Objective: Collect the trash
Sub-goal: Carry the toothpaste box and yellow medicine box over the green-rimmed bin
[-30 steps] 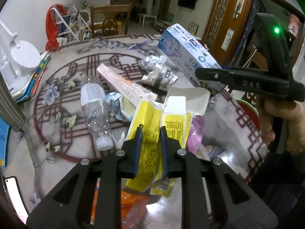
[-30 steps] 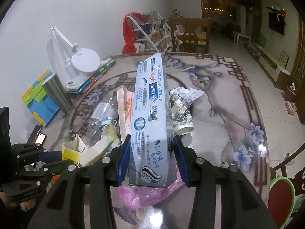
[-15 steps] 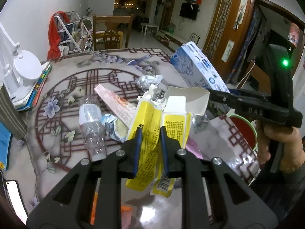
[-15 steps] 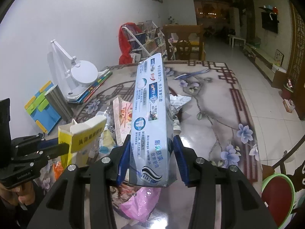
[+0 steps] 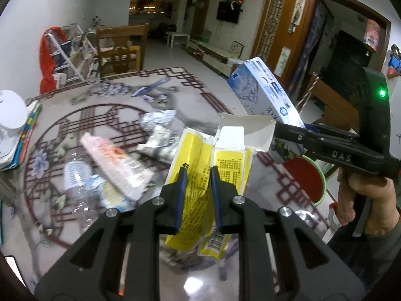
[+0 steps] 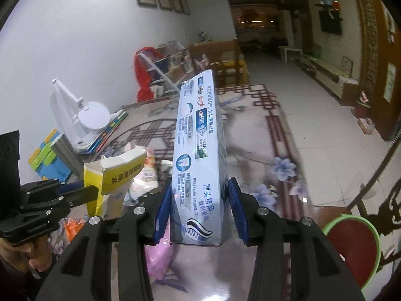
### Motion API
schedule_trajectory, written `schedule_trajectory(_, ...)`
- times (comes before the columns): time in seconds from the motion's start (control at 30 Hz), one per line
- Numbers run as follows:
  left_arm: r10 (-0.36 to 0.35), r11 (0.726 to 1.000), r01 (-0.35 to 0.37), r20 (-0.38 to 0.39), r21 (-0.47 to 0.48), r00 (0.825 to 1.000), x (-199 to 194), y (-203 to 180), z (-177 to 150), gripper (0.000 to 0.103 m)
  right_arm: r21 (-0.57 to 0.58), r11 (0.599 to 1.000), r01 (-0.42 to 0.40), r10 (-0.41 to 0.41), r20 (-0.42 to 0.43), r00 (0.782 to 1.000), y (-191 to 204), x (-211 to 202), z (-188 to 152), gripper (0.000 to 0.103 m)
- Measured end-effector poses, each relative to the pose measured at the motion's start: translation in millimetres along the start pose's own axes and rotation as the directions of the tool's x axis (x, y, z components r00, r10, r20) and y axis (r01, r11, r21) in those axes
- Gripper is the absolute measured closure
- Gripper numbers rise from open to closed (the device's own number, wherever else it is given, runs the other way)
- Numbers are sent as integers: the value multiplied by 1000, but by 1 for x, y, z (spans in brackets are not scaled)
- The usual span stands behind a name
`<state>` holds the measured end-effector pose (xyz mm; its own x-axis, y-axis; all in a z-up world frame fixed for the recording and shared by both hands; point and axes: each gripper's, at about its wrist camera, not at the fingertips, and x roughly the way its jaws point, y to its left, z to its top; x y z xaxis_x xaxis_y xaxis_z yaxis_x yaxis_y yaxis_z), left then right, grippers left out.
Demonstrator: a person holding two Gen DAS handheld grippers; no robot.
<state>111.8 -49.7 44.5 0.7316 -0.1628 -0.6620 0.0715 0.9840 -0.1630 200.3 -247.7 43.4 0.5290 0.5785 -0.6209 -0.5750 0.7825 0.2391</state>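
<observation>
Left gripper (image 5: 196, 195) pinching torn yellow carton (image 5: 200, 173), right gripper (image 6: 200, 208) clamping toothpaste box (image 6: 199, 155); both held clear above table (image 5: 205, 100), presumably heading for green-rimmed bin (image 6: 351, 248) off its corner.

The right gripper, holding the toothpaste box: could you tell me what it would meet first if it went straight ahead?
Probably the bare table top beyond the toothpaste box that the right gripper holds; depth is unclear.

The bottle (image 5: 75, 175) and wrappers (image 5: 155, 135) on the table (image 5: 105, 95) smear with motion blur. The yellow box (image 5: 200, 175) hides what lies under it. The bin (image 6: 351, 248) is cut by the frame edge, its inside too dark to read.
</observation>
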Motion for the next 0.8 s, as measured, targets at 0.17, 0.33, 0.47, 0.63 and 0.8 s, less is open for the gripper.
schedule_trajectory(0.17,-53,999,53,-13,9,999,24,-27,10,84,63,997,51,-52,17,998,-41,-20,-8,61)
schedule_trajectory(0.33,-114,992,116,-37,40,993,54,-67,19,85,139,984,107,-112,24,993,-86,-41,-19,61)
schedule_trajectory(0.47,-148,986,151,-50,73,988,70,-96,26,85,202,969,143,-152,27,988,-117,-56,-28,61)
schedule_trajectory(0.63,-200,974,206,-65,100,978,89,-134,37,85,263,948,181,-196,34,980,-146,-75,-38,61)
schedule_trajectory(0.8,-246,960,255,-89,116,965,109,-170,41,85,316,919,235,-260,41,965,-178,-95,-49,61)
